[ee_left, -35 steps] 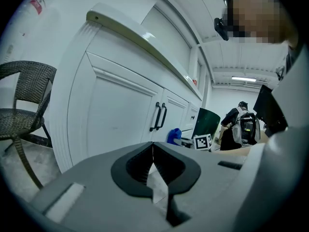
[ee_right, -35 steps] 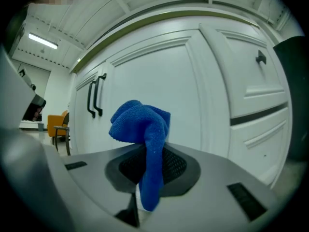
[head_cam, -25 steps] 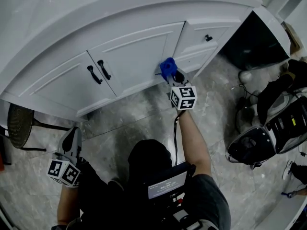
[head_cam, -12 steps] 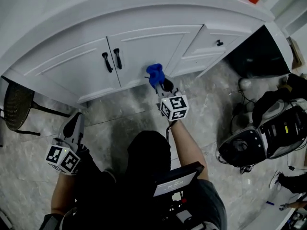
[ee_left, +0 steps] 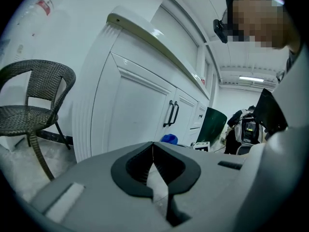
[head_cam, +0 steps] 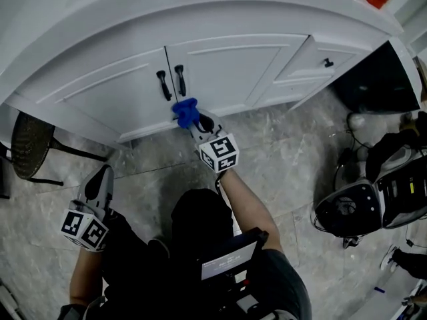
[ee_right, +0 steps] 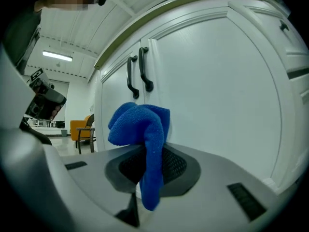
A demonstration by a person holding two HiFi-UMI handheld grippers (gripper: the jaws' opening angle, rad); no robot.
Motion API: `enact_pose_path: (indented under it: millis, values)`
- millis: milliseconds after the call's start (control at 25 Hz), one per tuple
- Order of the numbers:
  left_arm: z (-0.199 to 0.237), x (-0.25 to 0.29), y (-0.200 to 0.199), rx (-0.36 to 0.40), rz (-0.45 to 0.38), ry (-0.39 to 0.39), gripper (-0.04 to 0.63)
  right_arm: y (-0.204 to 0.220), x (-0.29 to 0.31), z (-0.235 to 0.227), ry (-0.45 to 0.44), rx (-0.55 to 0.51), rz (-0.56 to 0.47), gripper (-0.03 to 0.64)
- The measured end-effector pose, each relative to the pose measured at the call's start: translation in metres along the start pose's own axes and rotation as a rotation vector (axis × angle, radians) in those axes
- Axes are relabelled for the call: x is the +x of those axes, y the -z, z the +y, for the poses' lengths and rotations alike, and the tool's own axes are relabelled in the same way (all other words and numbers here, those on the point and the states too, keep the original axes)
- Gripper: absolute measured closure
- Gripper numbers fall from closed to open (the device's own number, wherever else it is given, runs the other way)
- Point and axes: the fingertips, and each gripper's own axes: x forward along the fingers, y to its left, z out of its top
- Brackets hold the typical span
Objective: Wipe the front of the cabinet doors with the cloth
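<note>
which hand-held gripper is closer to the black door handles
Right. The right hand-held gripper, holding the blue cloth, is just below the black handles; the left hand-held gripper is low over the floor, well away from them.

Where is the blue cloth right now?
In the head view, the blue cloth is pinched in the right claw, low down at the white cabinet doors, just under their two black handles.

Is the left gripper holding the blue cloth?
No, the left gripper is shut and empty; the right gripper clamps the blue cloth.
</note>
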Motion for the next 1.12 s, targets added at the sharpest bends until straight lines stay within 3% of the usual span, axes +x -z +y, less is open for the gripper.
enact_pose_path:
  millis: [240, 520, 720, 920, 1120]
  values:
    - [0.000, 0.009, 0.003, -0.012, 0.000, 0.013, 0.592, 0.010, -0.017, -0.038, 0.109, -0.010, 0.017, 0.565]
    - [-0.022, 0.021, 0.013, 0.024, 0.034, 0.059, 0.592, 0.016, -0.085, -0.150, 0.367, 0.021, 0.019, 0.565]
    - [-0.022, 0.026, 0.010, 0.030, 0.041, 0.068, 0.592, 0.023, -0.127, -0.209, 0.496, 0.043, 0.038, 0.565]
    - [-0.036, 0.023, 0.007, 0.037, 0.037, 0.071, 0.592, 0.024, -0.142, -0.228, 0.530, 0.073, 0.053, 0.565]
    - [-0.044, 0.026, -0.004, 0.022, 0.012, 0.093, 0.592, 0.015, -0.138, -0.198, 0.486, 0.096, 0.031, 0.565]
